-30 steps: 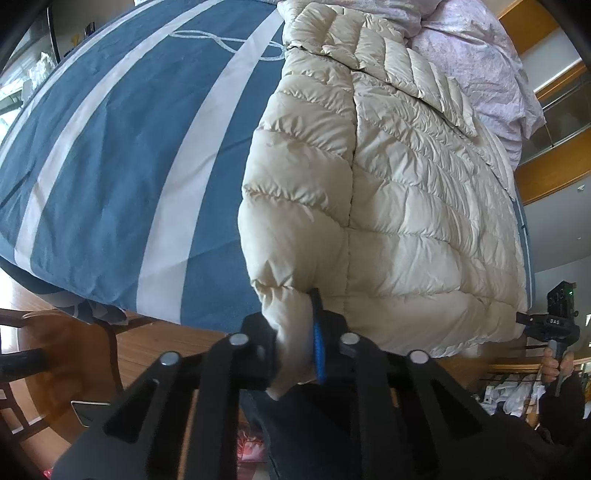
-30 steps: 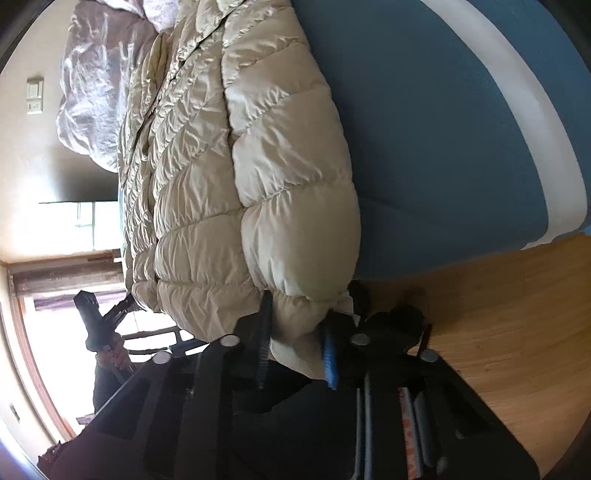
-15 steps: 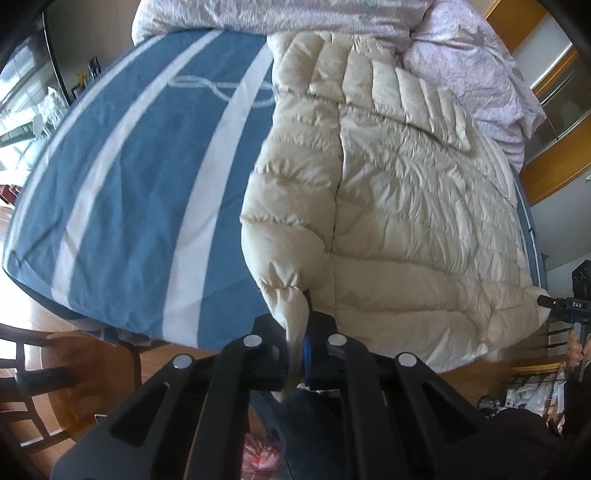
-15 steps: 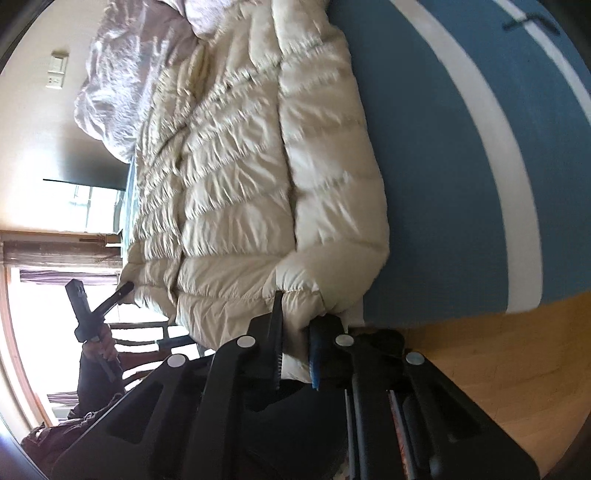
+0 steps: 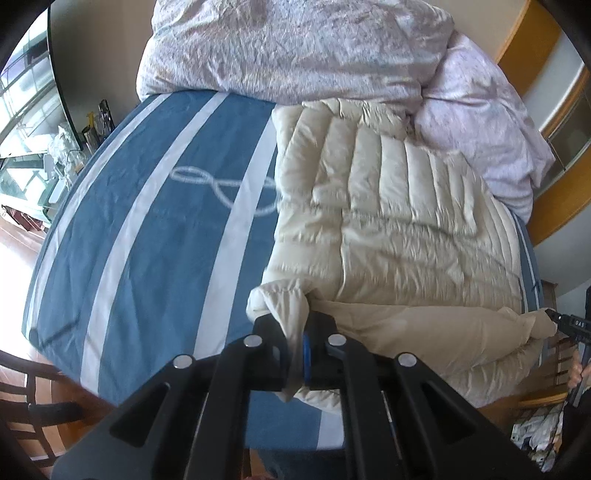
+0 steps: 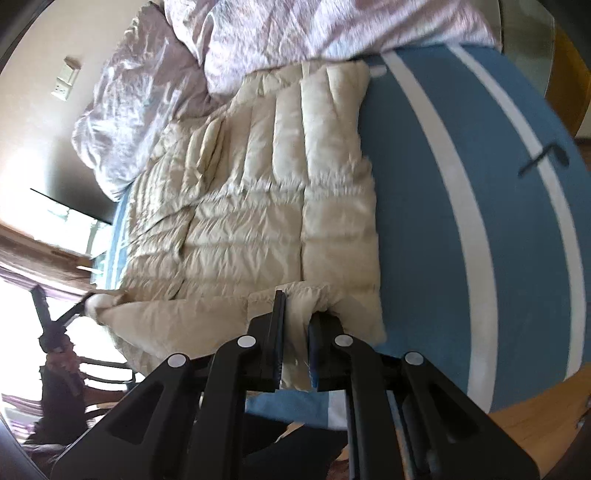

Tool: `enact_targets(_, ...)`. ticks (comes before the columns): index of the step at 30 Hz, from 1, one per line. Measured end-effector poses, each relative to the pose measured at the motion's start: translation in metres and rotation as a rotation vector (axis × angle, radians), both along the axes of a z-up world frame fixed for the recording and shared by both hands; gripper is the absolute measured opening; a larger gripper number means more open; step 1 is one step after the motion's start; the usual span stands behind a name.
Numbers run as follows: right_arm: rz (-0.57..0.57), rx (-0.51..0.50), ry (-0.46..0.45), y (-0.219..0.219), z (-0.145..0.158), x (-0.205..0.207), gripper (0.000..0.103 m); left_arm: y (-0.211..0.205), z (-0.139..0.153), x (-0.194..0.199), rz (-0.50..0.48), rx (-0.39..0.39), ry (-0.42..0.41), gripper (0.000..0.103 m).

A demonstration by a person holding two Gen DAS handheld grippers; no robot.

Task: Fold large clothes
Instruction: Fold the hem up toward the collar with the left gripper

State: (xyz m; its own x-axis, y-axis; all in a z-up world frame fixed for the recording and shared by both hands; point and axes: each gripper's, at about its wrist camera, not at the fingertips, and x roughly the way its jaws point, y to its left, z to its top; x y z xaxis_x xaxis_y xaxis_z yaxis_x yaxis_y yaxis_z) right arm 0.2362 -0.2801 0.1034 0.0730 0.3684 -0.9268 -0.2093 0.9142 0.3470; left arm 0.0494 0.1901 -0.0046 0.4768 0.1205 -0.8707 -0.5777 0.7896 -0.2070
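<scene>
Jacket fabric fills the middle of the left wrist view: a cream quilted puffer jacket (image 5: 388, 229) lies spread on a blue bedcover with white stripes (image 5: 147, 229), running from the centre toward the right edge of the frame. At the lower centre the left gripper (image 5: 297, 350) has its jaws nearly together, pinching a bunched corner of the jacket's near hem, which is raised off the cover and folds back over the body of the garment. A crumpled lilac duvet (image 5: 295, 48) is heaped across the top of the frame and touches the jacket's far end. At the far right edge the right gripper (image 5: 554, 318) shows small, clamped on the hem's other corner, the hem stretched between the two. A dark wooden chair (image 5: 33, 402) sits at the lower left. In the right wrist view the same jacket (image 6: 258, 206) occupies the centre and left, the striped bedcover (image 6: 443, 221) the right half, the duvet (image 6: 295, 33) the top. The right gripper (image 6: 295, 332) at lower centre stands narrow, closed on a fold of the hem. At the left edge the left gripper (image 6: 83, 306) grips the far corner, with a hand (image 6: 61, 345) below it.
</scene>
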Motion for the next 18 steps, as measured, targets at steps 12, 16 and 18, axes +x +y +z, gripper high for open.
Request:
enact_targets(12, -0.032, -0.171, -0.166, 0.048, 0.003, 0.056, 0.011, 0.041, 0.018, 0.082, 0.013, 0.024, -0.023, 0.006)
enact_targets(16, -0.085, -0.151, -0.223, 0.052, 0.012, 0.075, 0.011, 0.056, 0.027, 0.108, 0.002, 0.034, -0.046, 0.006)
enact_targets(18, -0.12, -0.133, -0.243, 0.054, 0.017, 0.085, 0.011, 0.064, 0.031, 0.119, 0.0, 0.034, -0.062, 0.006)
